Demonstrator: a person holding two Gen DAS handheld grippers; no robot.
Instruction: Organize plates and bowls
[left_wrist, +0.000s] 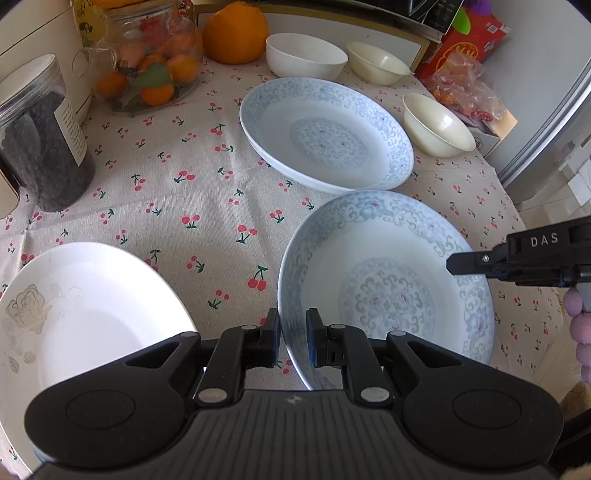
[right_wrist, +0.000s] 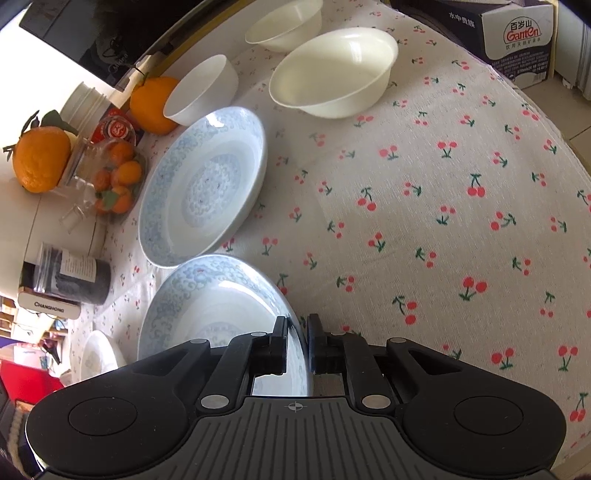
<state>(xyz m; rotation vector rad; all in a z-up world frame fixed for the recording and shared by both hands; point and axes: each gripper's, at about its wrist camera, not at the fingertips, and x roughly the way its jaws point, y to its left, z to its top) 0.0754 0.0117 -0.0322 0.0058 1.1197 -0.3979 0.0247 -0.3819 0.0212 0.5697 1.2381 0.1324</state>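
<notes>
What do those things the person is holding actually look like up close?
Each gripper, left and right, is matte black plastic: a ribbed grey-black body, two rounded lobes, jointed linkage arms with silver pivot pins, and two flat fingers with bluish pads. A small crosshair mark sits mid-body. Seen side-on, the right one carries raised letters "DAS".

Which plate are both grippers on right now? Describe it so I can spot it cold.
On the cherry-print tablecloth lie two blue-patterned plates. It is the near blue plate, with the left gripper and right gripper straddling opposite rims. Unlike the far blue plate, its pattern has pink touches; the white plate beside it is plain.
</notes>
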